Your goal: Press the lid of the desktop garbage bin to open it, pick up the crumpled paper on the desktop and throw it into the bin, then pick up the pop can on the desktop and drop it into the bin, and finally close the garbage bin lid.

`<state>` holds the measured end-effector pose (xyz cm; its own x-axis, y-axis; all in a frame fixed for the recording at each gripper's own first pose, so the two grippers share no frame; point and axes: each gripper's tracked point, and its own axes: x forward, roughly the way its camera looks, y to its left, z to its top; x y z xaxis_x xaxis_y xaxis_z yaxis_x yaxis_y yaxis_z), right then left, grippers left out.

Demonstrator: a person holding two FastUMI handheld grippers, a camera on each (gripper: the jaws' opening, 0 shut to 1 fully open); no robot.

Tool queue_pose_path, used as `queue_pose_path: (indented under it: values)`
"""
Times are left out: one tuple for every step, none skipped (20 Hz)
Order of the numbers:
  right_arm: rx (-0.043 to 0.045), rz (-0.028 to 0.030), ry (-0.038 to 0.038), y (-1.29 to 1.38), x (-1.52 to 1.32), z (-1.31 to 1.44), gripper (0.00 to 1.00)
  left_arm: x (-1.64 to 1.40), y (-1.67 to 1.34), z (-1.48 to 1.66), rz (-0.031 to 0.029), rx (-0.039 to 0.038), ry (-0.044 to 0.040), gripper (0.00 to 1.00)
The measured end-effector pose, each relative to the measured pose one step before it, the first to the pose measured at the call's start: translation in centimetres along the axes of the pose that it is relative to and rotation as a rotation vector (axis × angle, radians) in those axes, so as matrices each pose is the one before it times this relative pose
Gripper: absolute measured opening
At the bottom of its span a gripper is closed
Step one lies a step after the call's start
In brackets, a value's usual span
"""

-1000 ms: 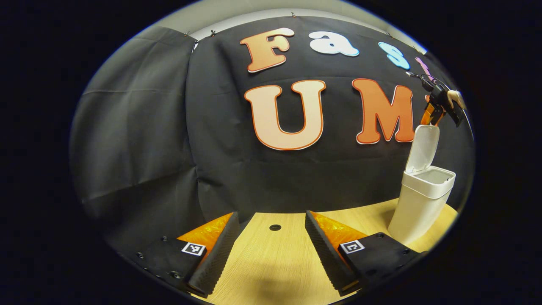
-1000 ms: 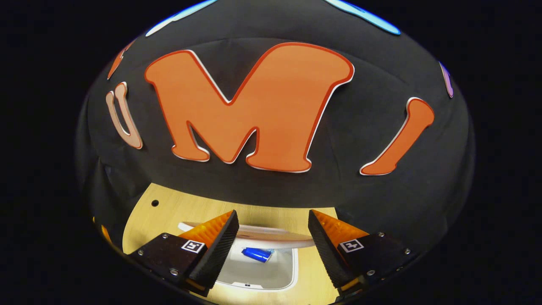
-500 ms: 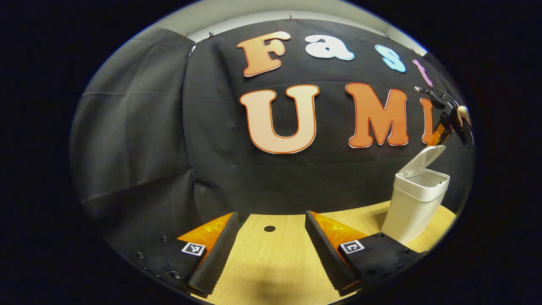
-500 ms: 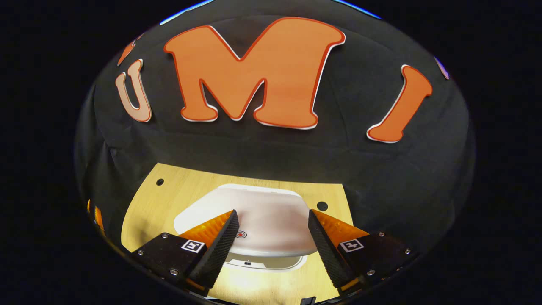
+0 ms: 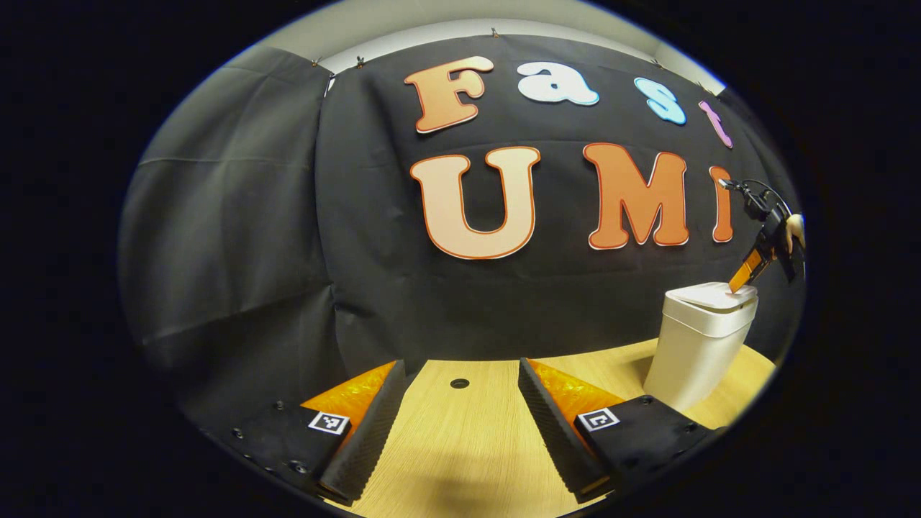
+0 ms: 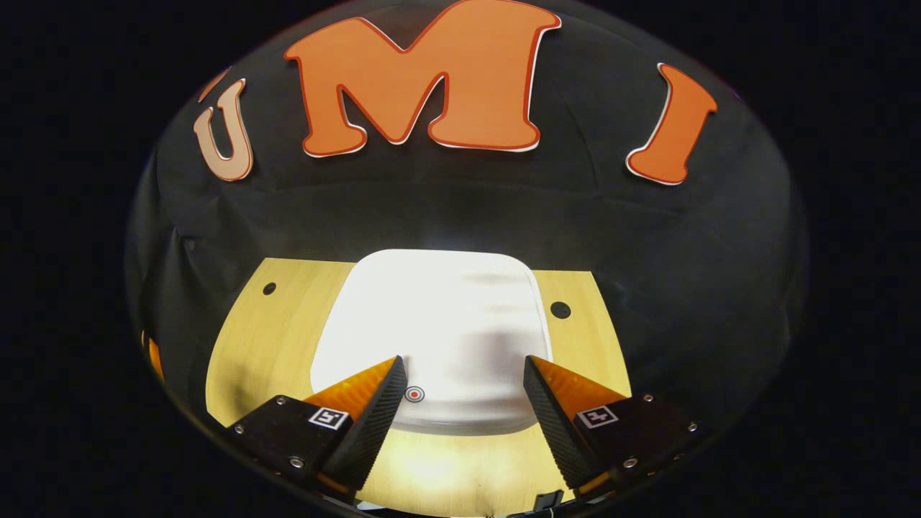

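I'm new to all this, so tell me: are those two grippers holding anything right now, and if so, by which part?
Nothing is held. The left gripper hangs open over the bare table. The right gripper is open too, its tips down at the bin's lid, which lies flat.

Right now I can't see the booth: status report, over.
Both grippers open: right gripper down on the bin lid, left gripper idle over the table. Lid down on bin. Nothing blocking.

I see a light wooden table (image 5: 460, 439) with small round holes (image 5: 459, 383) in it, and black cloth (image 5: 237, 237) hanging directly behind the table's far edge.
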<state>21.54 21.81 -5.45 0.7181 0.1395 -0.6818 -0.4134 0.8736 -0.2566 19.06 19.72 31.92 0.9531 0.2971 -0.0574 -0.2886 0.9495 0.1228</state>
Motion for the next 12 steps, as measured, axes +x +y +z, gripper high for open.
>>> queue_pose_path:
  values:
    - [0.00457, 0.00313, -0.01862, 0.016, -0.098, 0.008, 0.99, -0.129, 0.057, 0.041, 0.00220, 0.00319, 0.00108, 0.99]
    - [0.00656, -0.00353, -0.00229, -0.065, -0.080, 0.109, 1.00, -0.063, -0.088, -0.175, 0.00013, 0.00301, 0.00125, 0.99]
    - [0.00056, 0.00035, 0.01074, -0.025, -0.114, -0.386, 0.98, -0.130, -0.149, 0.007, -0.00313, 0.00045, 0.00121, 0.99]
    - [-0.00547, -0.00102, 0.00558, 0.021, -0.002, -0.393, 1.00, -0.023, -0.302, -0.025, -0.00418, -0.00039, 0.00157, 0.99]
    - [-0.02028, 0.00171, 0.00894, -0.001, 0.063, -0.094, 0.99, -0.023, -0.214, 0.069, -0.00284, 0.00066, -0.00176, 0.99]
    - [-0.00824, -0.00049, -0.00002, -0.051, 0.180, -0.042, 0.99, -0.003, -0.127, 0.087, -0.00239, 0.00100, -0.00285, 0.99]
    - [0.00200, 0.00337, 0.01046, 0.104, 0.000, -0.416, 1.00, -0.083, -0.183, 0.098, -0.00199, -0.00039, -0.00290, 0.99]
    - [0.01037, 0.00060, -0.01694, 0.087, -0.016, 0.232, 1.00, 0.093, -0.292, -0.039, -0.00407, -0.00121, -0.00176, 0.99]
    - [-0.00911, 0.00001, -0.00165, -0.015, 0.215, -0.182, 1.00, -0.007, -0.244, 0.119, -0.00449, -0.00188, -0.00161, 0.99]
    - [-0.00641, -0.00042, -0.01818, -0.059, -0.007, 0.196, 1.00, 0.022, -0.164, -0.033, -0.00403, -0.00160, -0.00148, 0.99]
    - [0.01247, 0.00018, -0.00603, -0.034, -0.100, -0.053, 1.00, 0.019, -0.093, 0.016, -0.00191, -0.00300, -0.00134, 0.99]
    - [0.01807, 0.00323, -0.01873, 0.011, 0.013, 0.298, 1.00, 0.075, -0.164, 0.079, -0.00442, -0.00470, -0.00259, 0.99]
